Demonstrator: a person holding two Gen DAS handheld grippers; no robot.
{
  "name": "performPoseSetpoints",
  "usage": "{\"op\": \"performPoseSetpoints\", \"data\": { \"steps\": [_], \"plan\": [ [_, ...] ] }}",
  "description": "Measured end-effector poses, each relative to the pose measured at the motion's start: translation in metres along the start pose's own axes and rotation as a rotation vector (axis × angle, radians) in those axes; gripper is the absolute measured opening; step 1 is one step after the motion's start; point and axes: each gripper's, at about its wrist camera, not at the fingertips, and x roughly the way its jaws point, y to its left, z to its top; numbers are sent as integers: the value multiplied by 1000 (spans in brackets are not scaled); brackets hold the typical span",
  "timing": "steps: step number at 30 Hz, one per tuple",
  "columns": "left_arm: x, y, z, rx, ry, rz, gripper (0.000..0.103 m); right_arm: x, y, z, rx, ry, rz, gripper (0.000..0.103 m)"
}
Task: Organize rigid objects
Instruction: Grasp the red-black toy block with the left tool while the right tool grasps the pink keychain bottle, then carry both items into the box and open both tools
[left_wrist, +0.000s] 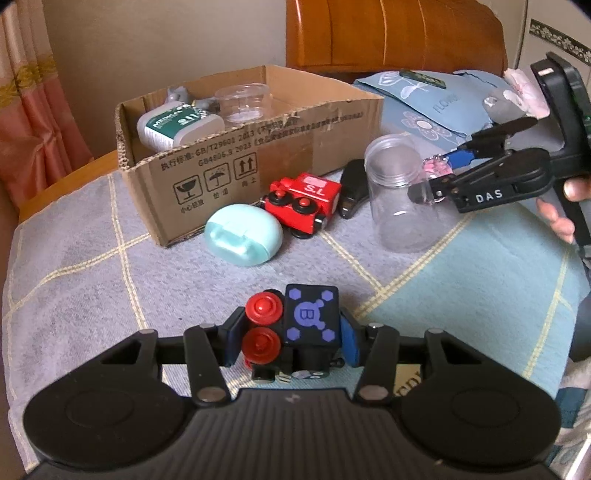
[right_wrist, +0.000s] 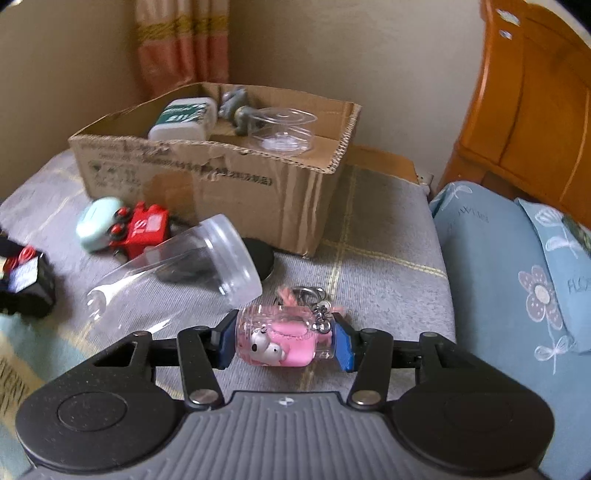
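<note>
While left gripper (left_wrist: 291, 341) clamps black toy train (left_wrist: 295, 328), right gripper (right_wrist: 284, 341) clamps pink keychain (right_wrist: 280, 339), its face visible only there.

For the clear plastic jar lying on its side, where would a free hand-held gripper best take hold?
Grip the clear plastic jar across its smooth middle body, coming down from above. It lies on its side on the blanket, so its round walls face sideways; the ridged neck probably offers poorer contact.

Red toy truck (left_wrist: 306, 201) reads "S.L", black toy (left_wrist: 310, 321) "B", right claw (left_wrist: 430, 184) "DAS", white tin (left_wrist: 177, 125) "MEDICAL", cardboard box (left_wrist: 258, 162) "GB/T29601"
</note>
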Motion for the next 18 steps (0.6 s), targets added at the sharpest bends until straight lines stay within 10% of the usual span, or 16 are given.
{"op": "performPoseSetpoints", "data": {
  "steps": [18],
  "plan": [
    [-40,-8,32,65,51,-73,50,-68,-5,20,-115,7,142,56]
  ]
}}
